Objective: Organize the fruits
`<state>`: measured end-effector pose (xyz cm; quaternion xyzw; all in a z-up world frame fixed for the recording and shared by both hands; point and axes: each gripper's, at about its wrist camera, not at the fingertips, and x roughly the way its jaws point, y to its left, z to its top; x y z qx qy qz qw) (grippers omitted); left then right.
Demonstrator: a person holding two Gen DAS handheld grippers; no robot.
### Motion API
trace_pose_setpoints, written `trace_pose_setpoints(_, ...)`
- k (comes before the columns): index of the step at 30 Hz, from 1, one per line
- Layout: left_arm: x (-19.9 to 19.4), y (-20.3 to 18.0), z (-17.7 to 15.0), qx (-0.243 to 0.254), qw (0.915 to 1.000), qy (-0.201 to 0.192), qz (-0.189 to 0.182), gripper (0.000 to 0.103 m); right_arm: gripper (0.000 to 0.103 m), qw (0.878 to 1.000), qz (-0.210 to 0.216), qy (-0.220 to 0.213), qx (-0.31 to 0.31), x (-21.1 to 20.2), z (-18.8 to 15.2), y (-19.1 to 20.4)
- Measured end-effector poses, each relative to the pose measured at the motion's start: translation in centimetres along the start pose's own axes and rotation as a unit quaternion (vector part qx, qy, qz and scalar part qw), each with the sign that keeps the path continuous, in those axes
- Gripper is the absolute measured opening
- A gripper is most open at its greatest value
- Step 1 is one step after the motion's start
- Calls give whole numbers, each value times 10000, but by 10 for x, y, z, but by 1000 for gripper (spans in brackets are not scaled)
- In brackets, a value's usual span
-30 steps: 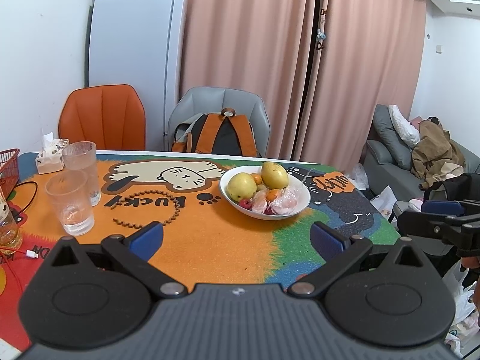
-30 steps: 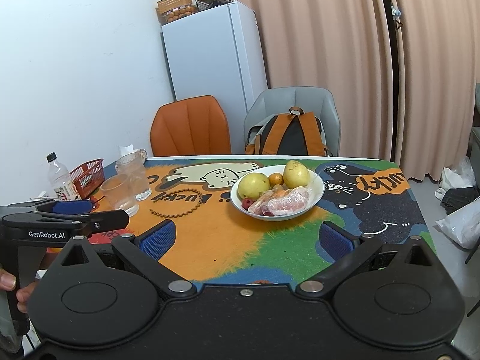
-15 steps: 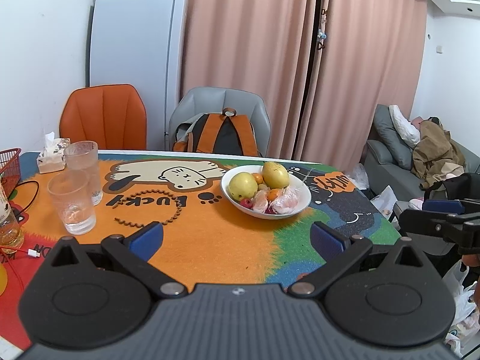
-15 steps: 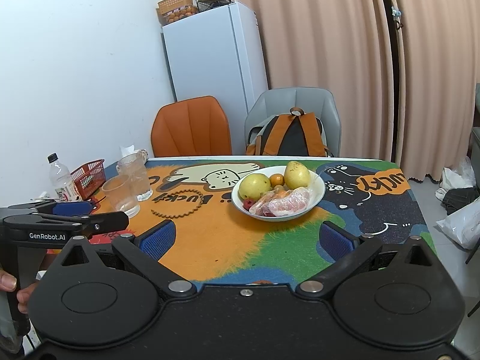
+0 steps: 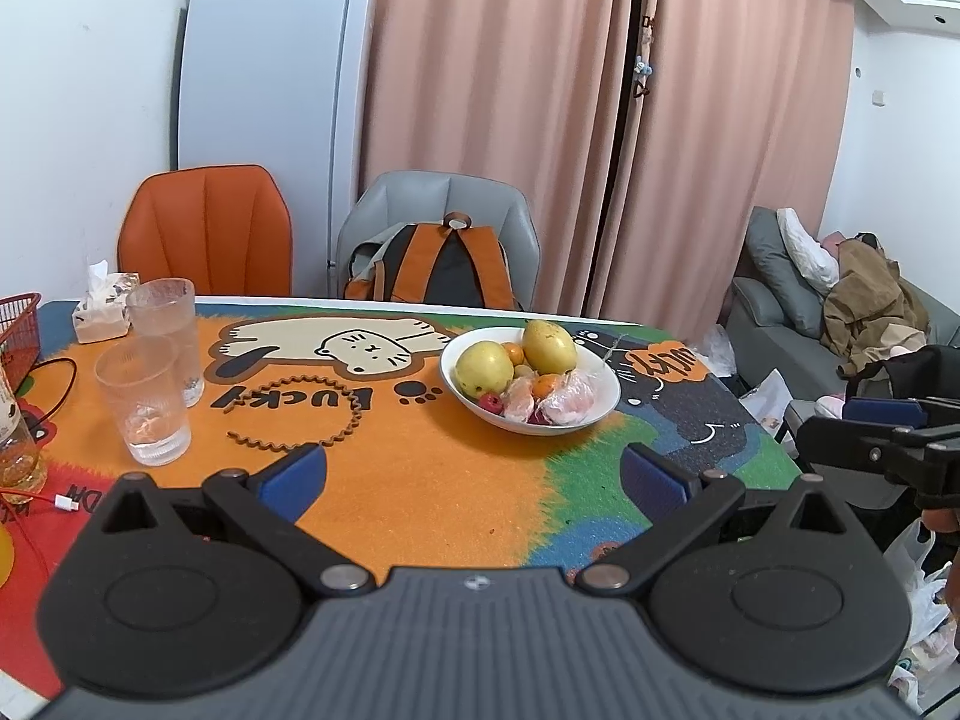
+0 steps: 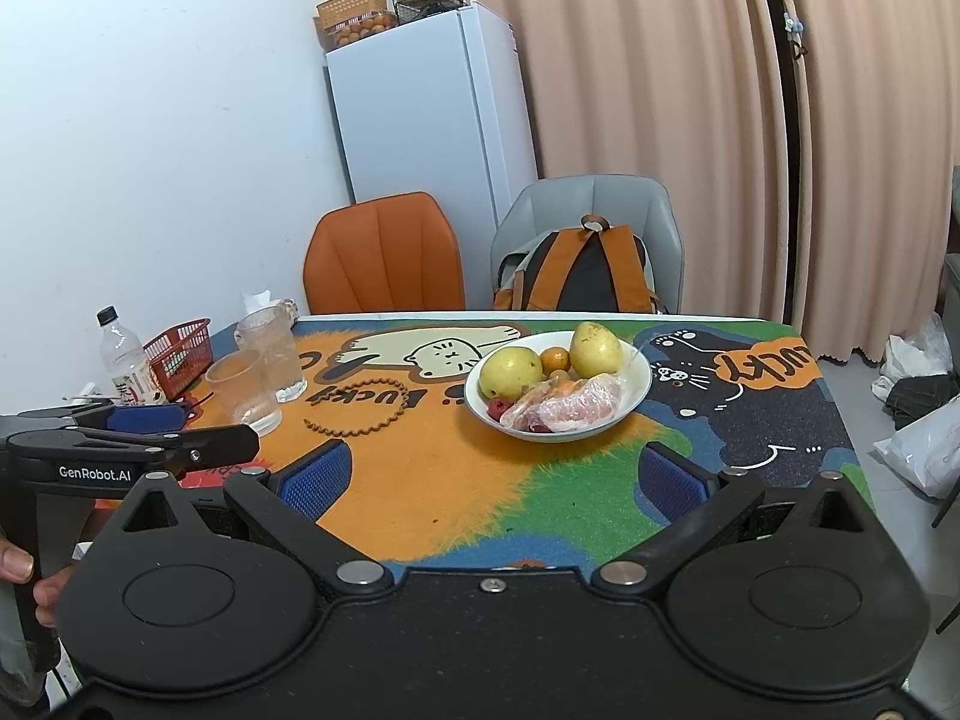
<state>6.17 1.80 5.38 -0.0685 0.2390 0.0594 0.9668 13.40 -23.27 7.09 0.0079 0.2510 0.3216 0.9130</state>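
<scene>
Both grippers hang short of the bench edge with their jaws spread wide and nothing between them: the left gripper (image 5: 474,471) and the right gripper (image 6: 492,477) each frame bare mat. The fruit sits ahead of both, in a white bowl (image 5: 606,402) on the bench (image 5: 420,492), a little right of the left jaws' centre line and nearly straight ahead of the right jaws, well apart from either.

In the bowl are 2 big yellow-green fruits, a rounder one (image 5: 483,367) on the near-left and a taller one (image 5: 548,348) behind it. They look firm, smooth-skinned and the heaviest pieces; I would take each across its widest middle, since a curved, waxy skin may squirt out of a pinch near the end. A small orange (image 5: 514,354) is wedged between them, light and firm but hard to reach without nudging its neighbours. At the front lie pieces wrapped in clear film (image 5: 567,399); these seem soft and the film slippery, so a gentle squeeze low on the bundle suits them better than a hard clamp. A small red fruit (image 5: 491,402) by the rim is tiny and likely to roll.

The bowl looks like glazed china, so it may slide or chip if pushed
</scene>
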Motion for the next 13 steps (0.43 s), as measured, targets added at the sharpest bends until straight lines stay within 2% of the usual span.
trace_pose_setpoints(13, 0, -5, -2, 92, 9999, 20, -67, 103, 103, 10000, -3, 9, -7, 0, -1, 0)
